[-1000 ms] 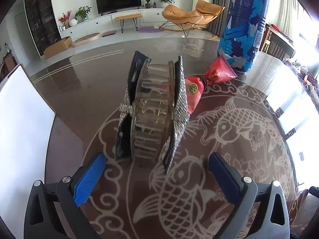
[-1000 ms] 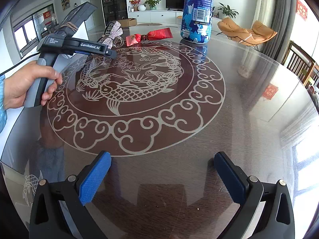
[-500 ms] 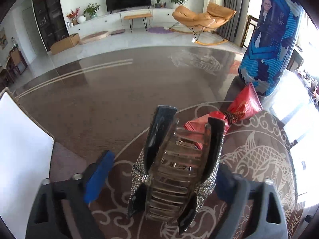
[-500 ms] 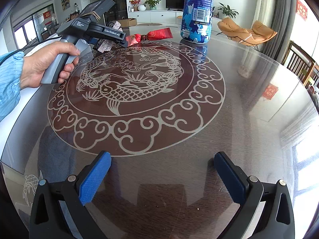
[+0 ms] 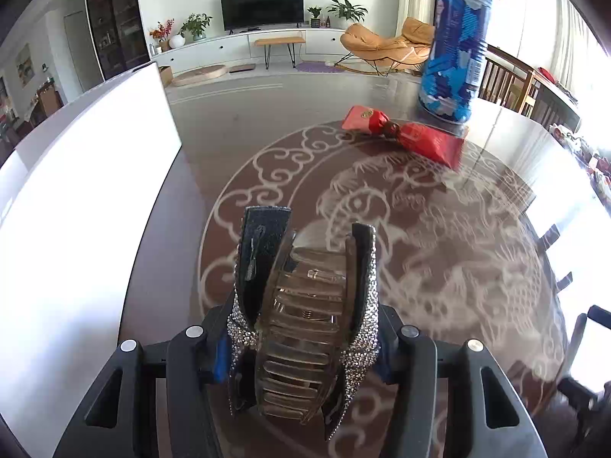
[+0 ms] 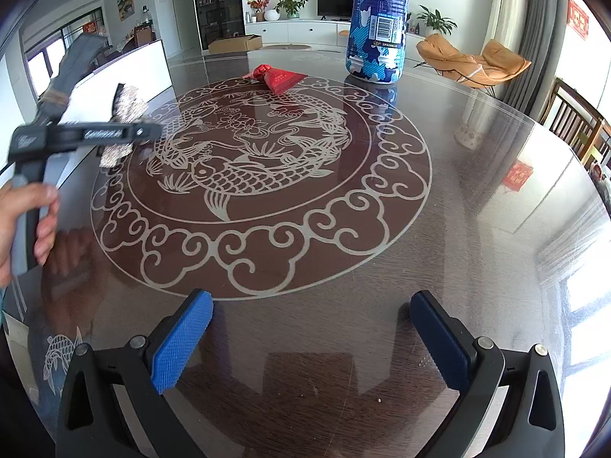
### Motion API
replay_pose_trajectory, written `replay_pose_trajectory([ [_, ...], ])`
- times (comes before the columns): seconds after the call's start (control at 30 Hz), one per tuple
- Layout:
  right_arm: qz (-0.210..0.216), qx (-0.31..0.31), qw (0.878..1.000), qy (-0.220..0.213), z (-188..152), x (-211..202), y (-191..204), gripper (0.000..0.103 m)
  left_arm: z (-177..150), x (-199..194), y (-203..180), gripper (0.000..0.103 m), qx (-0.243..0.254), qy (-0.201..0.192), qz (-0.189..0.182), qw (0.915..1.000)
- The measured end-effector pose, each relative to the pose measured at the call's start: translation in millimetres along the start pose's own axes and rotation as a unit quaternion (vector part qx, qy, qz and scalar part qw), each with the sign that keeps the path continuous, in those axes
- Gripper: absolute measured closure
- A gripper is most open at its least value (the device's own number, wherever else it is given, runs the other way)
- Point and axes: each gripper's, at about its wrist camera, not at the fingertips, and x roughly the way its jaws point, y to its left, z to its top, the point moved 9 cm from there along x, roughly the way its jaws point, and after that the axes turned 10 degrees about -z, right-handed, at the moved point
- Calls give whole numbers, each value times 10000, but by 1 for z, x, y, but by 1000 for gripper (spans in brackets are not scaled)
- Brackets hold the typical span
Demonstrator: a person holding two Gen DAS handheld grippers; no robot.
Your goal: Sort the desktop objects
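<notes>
My left gripper (image 5: 301, 355) is shut on a glittery hair claw clip (image 5: 301, 320) with clear teeth and holds it above the glass table. The clip also shows in the right wrist view (image 6: 124, 122), lifted at the table's left side in the left gripper (image 6: 114, 133). A red wrapped packet (image 5: 408, 133) lies farther back on the table and shows in the right wrist view (image 6: 278, 76) too. My right gripper (image 6: 311, 343) is open and empty, low over the near table edge.
A tall blue patterned bottle (image 6: 378, 23) stands at the back, also in the left wrist view (image 5: 454, 42). A white board (image 5: 76, 206) lies along the table's left side. The glass table (image 6: 458, 191) carries an etched fish pattern. Chairs stand at the right.
My left gripper closed on the hair clip, lifted it and carried it back toward the left, away from the red packet. My right gripper has not moved.
</notes>
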Motion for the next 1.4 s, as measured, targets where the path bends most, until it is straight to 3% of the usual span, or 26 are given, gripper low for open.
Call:
replay_pose_trajectory([
  [0.17, 40, -60, 10000, 0, 7, 6, 3, 0, -35, -27, 5, 48, -35, -21, -13, 10000],
  [0.27, 451, -641, 9969, -70, 32, 22, 24, 0, -41, -33, 0, 48, -31, -36, -6, 10000],
  [0.33, 637, -986, 9931, 52, 60, 42, 35, 0, -40, -32, 1, 47, -36, -43, 7, 10000],
  [0.4, 380, -1133, 9927, 182, 98, 64, 36, 1, -38, -30, 0, 47, -42, -42, 13, 10000],
  [0.53, 358, -1131, 9927, -239, 187, 80, 48, 1, -36, -28, 1, 47, -64, -51, -6, 10000],
  [0.63, 335, -1026, 9941, 141, 220, 109, 62, 1, -35, -27, 1, 47, -75, -56, -22, 10000],
  [0.67, 318, -992, 9943, 222, 226, 117, 66, 8, -35, -27, 2, 47, -75, -55, -18, 10000],
  [0.7, 315, -961, 9944, 312, 230, 125, 69, 24, -35, -28, 2, 47, -76, -55, -19, 10000],
  [0.77, 412, -919, 9934, 549, 234, 140, 76, 36, -35, -28, 2, 47, -76, -56, -18, 10000],
  [0.83, 459, -991, 9910, 774, 230, 151, 81, 42, -35, -27, 2, 47, -74, -54, -12, 10000],
  [0.87, 493, -999, 9915, 667, 234, 149, 83, 46, -35, -27, 2, 47, -75, -53, -12, 10000],
  [0.97, 514, -1054, 9913, 605, 228, 142, 80, 82, -35, -27, 2, 47, -80, -57, -17, 10000],
  [1.17, 594, -1099, 9917, 307, 172, 105, 65, 82, -35, -28, 3, 47, -84, -59, -13, 9999],
  [1.4, 619, -1044, 9925, -123, 55, 24, 38, 82, -43, -33, -6, 48, -85, -53, -17, 9999],
])
